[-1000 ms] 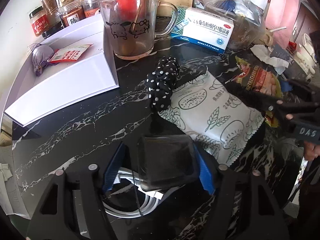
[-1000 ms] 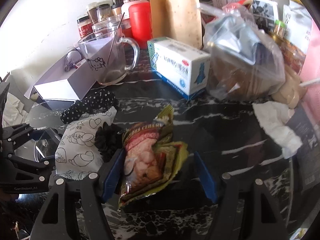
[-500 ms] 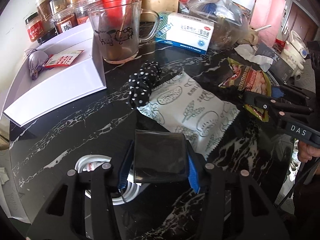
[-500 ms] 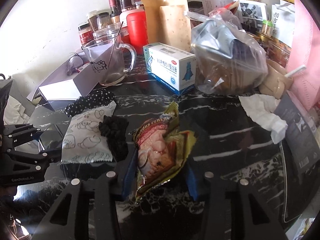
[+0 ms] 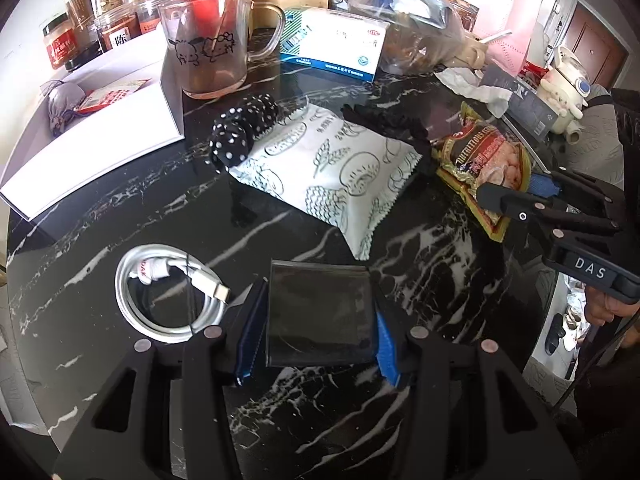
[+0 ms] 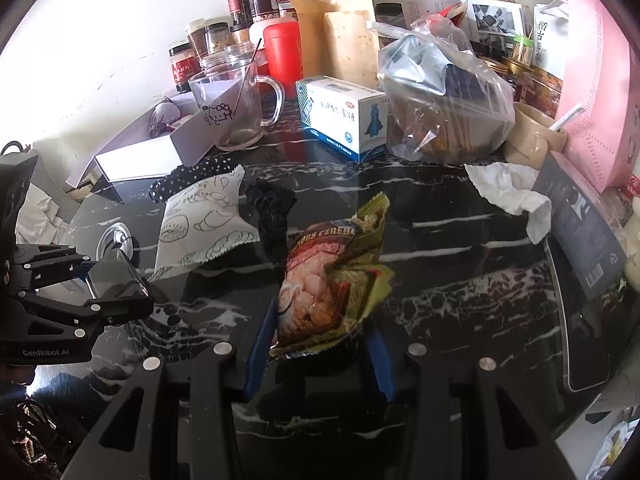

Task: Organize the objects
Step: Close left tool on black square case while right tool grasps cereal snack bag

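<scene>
Left wrist view: left gripper [image 5: 318, 326] partly closed, blue pads clamping a flat, square, dark glossy case [image 5: 320, 314] above the black marble table [image 5: 120, 208]. Right gripper [image 6: 316, 344] pinched a crinkled foil snack bag [image 6: 328, 280]. Coiled white cable [image 5: 168, 300] lay beside.

We see a black marble table [image 5: 168, 216] with white veins. On it lie a coiled white cable [image 5: 168, 296], a white snack pouch [image 5: 332, 172], a polka-dot scrunchie [image 5: 240, 128], a glass mug [image 5: 208, 40], a medicine box [image 5: 336, 46] and a white tray [image 5: 100, 136].
</scene>
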`<state>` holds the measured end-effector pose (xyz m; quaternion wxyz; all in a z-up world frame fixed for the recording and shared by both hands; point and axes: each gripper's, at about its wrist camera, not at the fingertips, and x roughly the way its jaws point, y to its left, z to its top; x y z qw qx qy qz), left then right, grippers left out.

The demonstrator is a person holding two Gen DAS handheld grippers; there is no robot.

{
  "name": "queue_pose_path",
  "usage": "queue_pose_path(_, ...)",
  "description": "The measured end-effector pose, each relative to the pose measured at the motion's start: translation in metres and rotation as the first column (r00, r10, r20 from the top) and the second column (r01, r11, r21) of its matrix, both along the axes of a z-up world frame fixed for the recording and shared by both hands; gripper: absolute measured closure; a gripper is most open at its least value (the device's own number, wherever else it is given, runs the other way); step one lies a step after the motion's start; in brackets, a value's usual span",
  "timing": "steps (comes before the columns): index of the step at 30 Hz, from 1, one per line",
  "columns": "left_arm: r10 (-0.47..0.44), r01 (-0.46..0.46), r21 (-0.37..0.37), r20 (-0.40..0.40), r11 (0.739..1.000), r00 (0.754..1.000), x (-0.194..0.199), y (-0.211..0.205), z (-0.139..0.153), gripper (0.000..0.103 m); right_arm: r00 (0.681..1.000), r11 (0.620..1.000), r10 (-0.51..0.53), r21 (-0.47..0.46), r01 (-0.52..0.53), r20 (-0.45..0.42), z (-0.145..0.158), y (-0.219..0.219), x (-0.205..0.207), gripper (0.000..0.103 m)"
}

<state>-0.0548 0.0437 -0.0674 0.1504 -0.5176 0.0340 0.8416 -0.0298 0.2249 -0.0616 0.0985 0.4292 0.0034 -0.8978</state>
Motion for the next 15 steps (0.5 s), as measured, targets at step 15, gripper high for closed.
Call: queue_pose_path(15,-0.011,0.009,-0.052,-0.049,0.999,0.999,-0.001,0.01,-0.004,0.057,0.997,0.982,0.019,0.188,-0.004,-0.08,0.005,-0.015,-0.009,0.028)
